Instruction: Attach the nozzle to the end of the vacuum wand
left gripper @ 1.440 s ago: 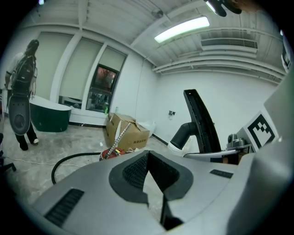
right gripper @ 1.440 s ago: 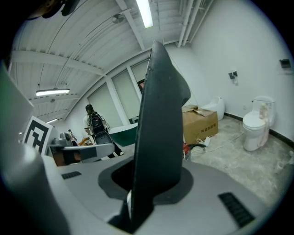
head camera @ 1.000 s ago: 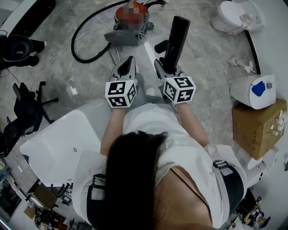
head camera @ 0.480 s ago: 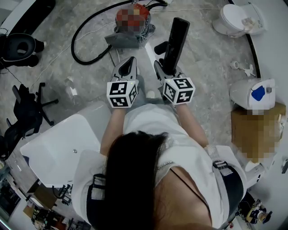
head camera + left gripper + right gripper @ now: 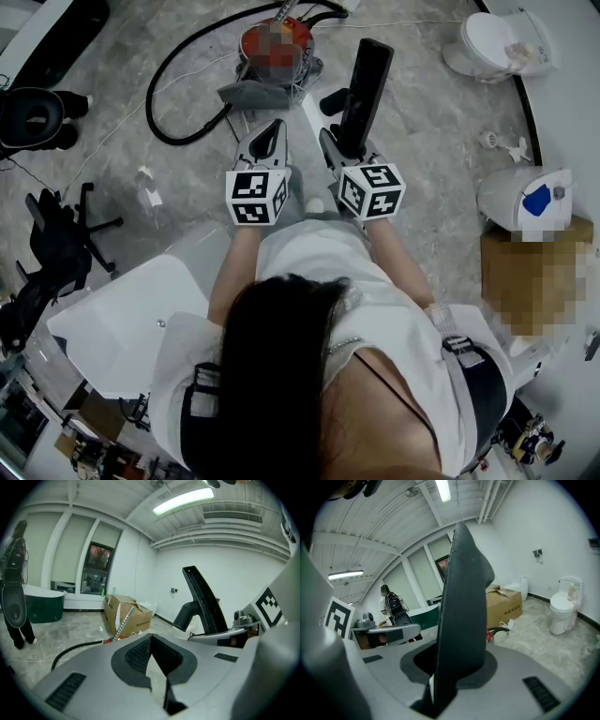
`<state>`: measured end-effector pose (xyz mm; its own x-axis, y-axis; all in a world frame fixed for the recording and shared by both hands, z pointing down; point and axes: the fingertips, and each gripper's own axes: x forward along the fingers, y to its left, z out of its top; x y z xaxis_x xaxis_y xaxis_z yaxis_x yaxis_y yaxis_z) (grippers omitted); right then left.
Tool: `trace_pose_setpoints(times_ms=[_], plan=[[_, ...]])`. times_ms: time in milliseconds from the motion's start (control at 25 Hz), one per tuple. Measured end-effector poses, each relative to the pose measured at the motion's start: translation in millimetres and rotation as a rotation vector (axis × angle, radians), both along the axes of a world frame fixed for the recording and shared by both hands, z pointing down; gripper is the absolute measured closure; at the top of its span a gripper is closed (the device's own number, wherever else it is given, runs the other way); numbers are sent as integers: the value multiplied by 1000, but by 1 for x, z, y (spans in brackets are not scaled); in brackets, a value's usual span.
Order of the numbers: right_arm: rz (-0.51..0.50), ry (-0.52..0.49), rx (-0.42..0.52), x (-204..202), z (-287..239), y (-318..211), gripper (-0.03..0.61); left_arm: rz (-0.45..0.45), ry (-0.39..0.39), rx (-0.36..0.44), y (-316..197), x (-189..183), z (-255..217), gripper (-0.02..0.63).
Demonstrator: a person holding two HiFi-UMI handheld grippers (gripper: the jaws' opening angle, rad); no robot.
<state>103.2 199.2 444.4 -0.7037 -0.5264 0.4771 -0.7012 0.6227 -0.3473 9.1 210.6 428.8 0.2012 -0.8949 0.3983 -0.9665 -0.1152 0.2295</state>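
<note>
My right gripper is shut on a long black vacuum nozzle, which sticks up and forward from its jaws. In the right gripper view the nozzle fills the gap of that gripper. To its left, my left gripper is shut with nothing in it, as the left gripper view shows. The nozzle also appears there at the right. Ahead on the floor lie the red vacuum canister and its black hose. I cannot make out the wand's end.
A grey part lies against the canister. A toilet stands at the far right, with a white appliance and a cardboard box nearer. A white tub and an office chair are at the left.
Both grippers have moved forward together toward the vacuum canister, the right one still carrying the nozzle. The tub and chair have slid back in the head view.
</note>
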Motion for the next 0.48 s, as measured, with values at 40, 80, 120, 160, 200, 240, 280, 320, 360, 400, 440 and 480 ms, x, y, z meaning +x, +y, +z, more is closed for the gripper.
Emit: trace_pose_setpoints(times_ms=[40, 80, 120, 160, 200, 240, 280, 320, 360, 400, 440, 480], plan=[[0, 2, 0, -2, 0, -3, 489, 4, -6, 0, -4, -1, 0, 611], [0, 4, 1, -3, 1, -7, 489, 8, -10, 1, -8, -3, 0, 611], [0, 5, 1, -5, 1, -10, 489, 11, -13, 2, -12, -4, 0, 611], [1, 7, 1, -7, 1, -13, 489, 14, -15, 1, -16, -6, 1, 612], [2, 8, 1, -8, 1, -17, 489, 17, -16, 1, -20, -7, 1, 611], [3, 9, 1, -10, 1, -21, 489, 20, -17, 1, -24, -8, 1, 611], [4, 10, 0, -12, 1, -24, 489, 22, -18, 0, -28, -10, 1, 611], [6, 11, -1, -14, 2, -28, 489, 25, -20, 0, -32, -11, 1, 611], [7, 12, -3, -16, 2, -31, 489, 28, -22, 0, -35, -13, 1, 611], [8, 13, -5, -18, 2, -34, 489, 31, -24, 0, -38, -16, 1, 611], [8, 14, -6, -22, 3, -36, 489, 34, -27, -1, -41, -19, 1, 611], [8, 16, -7, -25, 3, -39, 489, 36, -29, -2, -43, -22, 2, 611]])
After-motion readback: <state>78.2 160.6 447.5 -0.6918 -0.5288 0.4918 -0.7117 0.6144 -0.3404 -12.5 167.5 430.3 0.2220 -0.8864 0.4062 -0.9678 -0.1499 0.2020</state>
